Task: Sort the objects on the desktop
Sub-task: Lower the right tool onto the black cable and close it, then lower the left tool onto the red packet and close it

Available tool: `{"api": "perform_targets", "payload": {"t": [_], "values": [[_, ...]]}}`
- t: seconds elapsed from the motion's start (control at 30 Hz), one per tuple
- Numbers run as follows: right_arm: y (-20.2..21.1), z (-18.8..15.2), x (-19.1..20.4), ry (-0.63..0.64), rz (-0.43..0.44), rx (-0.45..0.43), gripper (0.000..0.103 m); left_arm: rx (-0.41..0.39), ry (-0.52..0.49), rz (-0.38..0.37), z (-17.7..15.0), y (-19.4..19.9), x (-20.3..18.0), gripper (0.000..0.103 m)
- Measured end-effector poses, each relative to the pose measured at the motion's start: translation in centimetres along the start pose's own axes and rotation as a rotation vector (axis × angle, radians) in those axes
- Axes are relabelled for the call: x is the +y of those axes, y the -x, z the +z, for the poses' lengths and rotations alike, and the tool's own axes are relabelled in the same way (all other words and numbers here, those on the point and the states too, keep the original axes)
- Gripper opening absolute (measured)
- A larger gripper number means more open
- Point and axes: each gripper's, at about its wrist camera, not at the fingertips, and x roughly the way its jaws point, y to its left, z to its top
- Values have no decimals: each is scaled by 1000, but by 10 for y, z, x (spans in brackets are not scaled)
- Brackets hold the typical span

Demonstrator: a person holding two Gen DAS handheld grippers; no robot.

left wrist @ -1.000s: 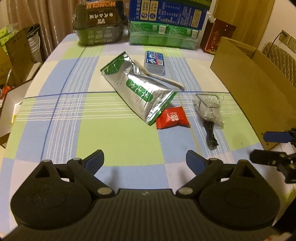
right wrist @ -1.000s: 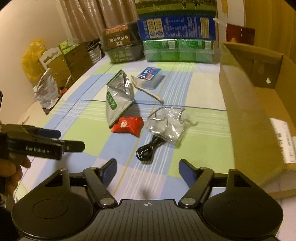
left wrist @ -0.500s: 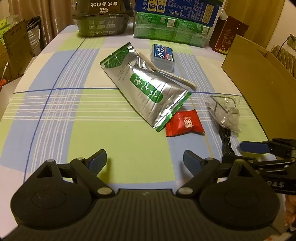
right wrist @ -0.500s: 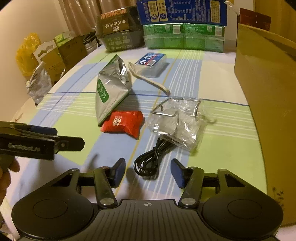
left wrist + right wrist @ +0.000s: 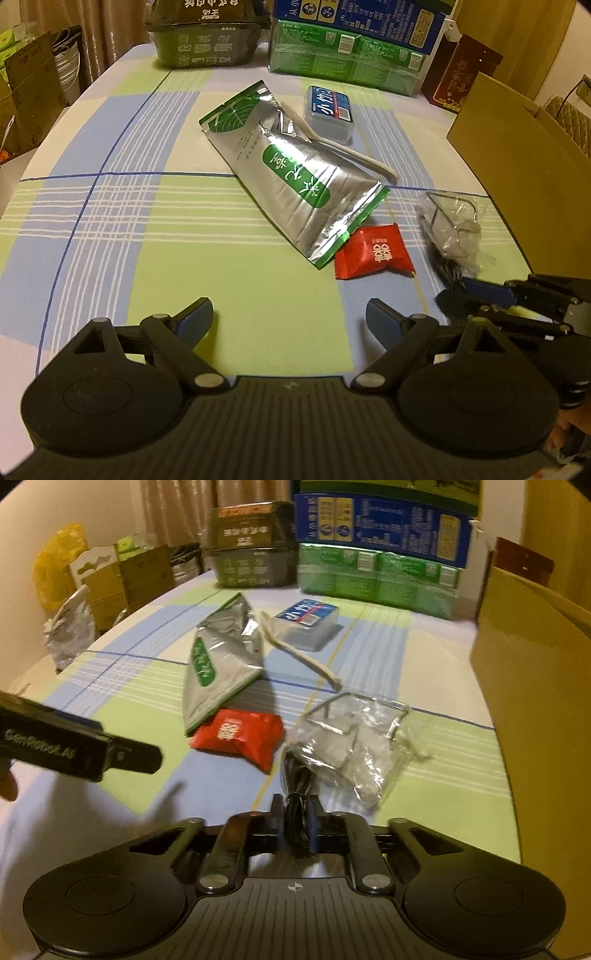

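Note:
My right gripper [image 5: 295,812] is shut on the black coiled cable [image 5: 297,786] that runs from a clear plastic bag with a wire frame [image 5: 354,746]. A red candy packet [image 5: 240,734] lies left of it, by a silver and green foil pouch [image 5: 218,664]. Behind are a cream spoon [image 5: 299,653] and a blue-lidded plastic box [image 5: 308,622]. My left gripper [image 5: 290,319] is open and empty over the checked tablecloth, with the pouch [image 5: 295,181] and red packet [image 5: 373,254] ahead. The right gripper [image 5: 476,291] shows at the right of the left wrist view.
A tall cardboard box [image 5: 535,686] stands along the right side of the table. Green and blue cartons [image 5: 380,546] and a dark food box [image 5: 251,550] line the far edge. Cardboard boxes and bags [image 5: 96,587] sit off the table's left side.
My right gripper moved forward and down and closed on the black cable. My left gripper moved forward toward the pouch and stayed open.

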Motion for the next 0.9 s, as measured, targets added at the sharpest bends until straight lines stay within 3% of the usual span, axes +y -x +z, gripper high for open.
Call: {"api": "perform_targets", "payload": {"t": [0.37, 0.7, 0.9], "values": [[-19, 18, -3, 21, 14, -12, 8, 3, -11, -9, 1, -4, 1, 87], [-15, 14, 12, 138, 265, 32, 8, -17, -3, -38, 0, 0, 5, 87], [-7, 11, -5, 63, 165, 37, 8, -23, -59, -64, -1, -8, -1, 87]]}}
